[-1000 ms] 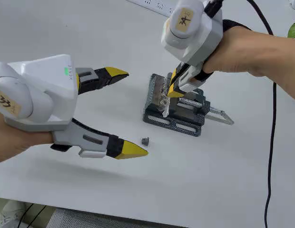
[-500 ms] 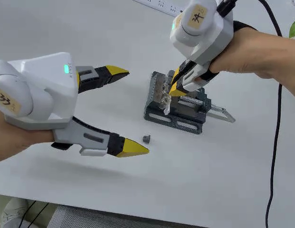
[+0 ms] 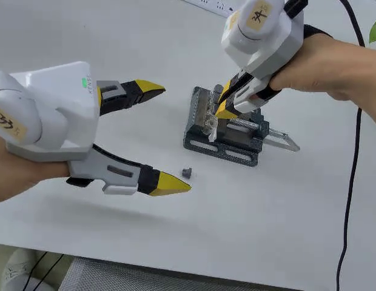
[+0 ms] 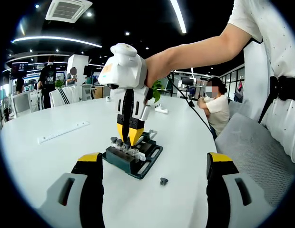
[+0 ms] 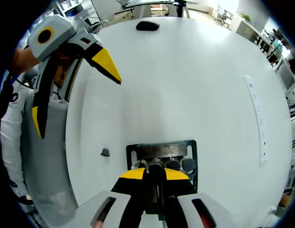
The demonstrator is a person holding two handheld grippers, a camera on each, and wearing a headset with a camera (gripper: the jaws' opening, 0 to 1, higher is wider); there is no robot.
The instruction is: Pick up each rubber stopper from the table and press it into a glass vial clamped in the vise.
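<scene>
The left gripper (image 3: 161, 137) is nearest, held low over the white table (image 3: 115, 36). Its jaws are spread wide with nothing between them, and the yellow tips are well apart. In its own view (image 4: 154, 161) the two tips frame the work ahead and touch nothing. The right gripper view shows it at the left (image 5: 75, 97), just as open.

Just beyond the lower tip, a loose stopper (image 3: 187, 173) lies on the table by itself. It is small, dark and grey, near the front edge of the vise (image 3: 219, 145) but not touching it. In the left gripper view the loose stopper (image 4: 163, 181) sits between the jaws and in front of the vise (image 4: 120, 161).

The vise holds a short row of glass vials (image 3: 209, 126) clamped upright. In the right gripper view (image 5: 159, 151), two of them at the right carry seated stoppers (image 5: 188, 164).

The right gripper (image 3: 224, 110) points steeply down onto this row. Its jaws are drawn in to a narrow gap, and its own view (image 5: 155, 175) shows a dark stopper cap (image 5: 155, 167) in that gap, in line with the row. I cannot tell whether the tips pinch this cap or only straddle it. From the left gripper view the right gripper's tips (image 4: 130, 134) sit at the vial tops.

Farther off, a black cable (image 3: 349, 182) runs along the table's right side, and a power strip (image 3: 206, 6) lies at the far edge.
</scene>
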